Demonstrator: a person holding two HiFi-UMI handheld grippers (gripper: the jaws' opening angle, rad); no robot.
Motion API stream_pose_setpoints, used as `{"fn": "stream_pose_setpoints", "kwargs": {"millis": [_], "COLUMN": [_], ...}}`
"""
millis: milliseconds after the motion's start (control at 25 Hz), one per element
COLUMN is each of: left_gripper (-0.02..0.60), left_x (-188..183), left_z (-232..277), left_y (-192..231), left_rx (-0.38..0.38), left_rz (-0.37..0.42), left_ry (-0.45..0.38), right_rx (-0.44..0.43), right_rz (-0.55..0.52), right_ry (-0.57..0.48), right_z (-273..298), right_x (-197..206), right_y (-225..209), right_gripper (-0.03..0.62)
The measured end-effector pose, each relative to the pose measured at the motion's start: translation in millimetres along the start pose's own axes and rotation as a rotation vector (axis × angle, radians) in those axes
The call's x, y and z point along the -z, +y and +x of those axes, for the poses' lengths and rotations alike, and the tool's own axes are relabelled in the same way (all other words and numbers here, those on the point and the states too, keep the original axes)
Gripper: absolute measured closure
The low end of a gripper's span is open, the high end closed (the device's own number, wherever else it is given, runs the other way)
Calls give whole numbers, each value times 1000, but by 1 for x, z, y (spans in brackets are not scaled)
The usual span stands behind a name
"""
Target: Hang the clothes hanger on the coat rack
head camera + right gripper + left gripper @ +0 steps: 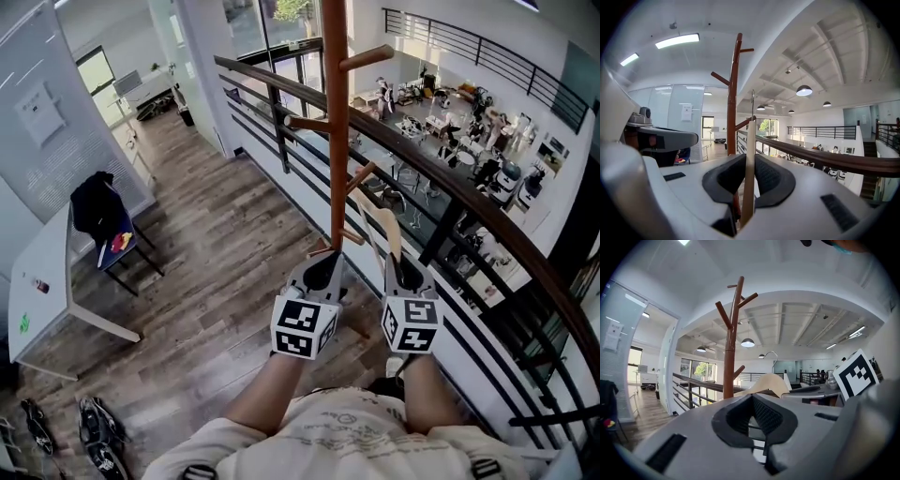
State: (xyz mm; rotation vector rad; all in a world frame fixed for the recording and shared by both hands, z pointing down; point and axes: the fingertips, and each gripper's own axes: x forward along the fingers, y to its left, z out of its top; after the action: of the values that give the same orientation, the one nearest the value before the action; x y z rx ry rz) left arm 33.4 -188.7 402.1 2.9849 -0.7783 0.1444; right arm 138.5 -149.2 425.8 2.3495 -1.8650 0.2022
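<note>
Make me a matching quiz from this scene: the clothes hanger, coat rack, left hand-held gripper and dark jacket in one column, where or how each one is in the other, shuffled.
1. clothes hanger
2. coat rack
3. left hand-held gripper
4. dark jacket

A. draped on a chair
B. jaws together, empty
C. standing beside the railing
D. clamped in the right hand-held gripper

Pairs: 1-D, 2-C, 3-B, 4-A
</note>
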Motion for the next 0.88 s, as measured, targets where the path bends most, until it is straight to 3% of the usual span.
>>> {"fn": "stream_pose_setpoints", "kwargs": {"millis": [560, 880], "left_gripper": [584, 584], "left_x": [-2, -4], "left_z": [17, 25], "left_y": [1, 7], "left_rx": [-184, -284], "left_rz": [-58, -62], "left_ry": [-22, 9], "right_rx": [-177, -279], "right_rz": [-82, -90], "right_ry": [9, 25], "right_z": [32, 57], "right_x": [-10, -15], "right_y": [-13, -13], "right_gripper": [542, 542]}}
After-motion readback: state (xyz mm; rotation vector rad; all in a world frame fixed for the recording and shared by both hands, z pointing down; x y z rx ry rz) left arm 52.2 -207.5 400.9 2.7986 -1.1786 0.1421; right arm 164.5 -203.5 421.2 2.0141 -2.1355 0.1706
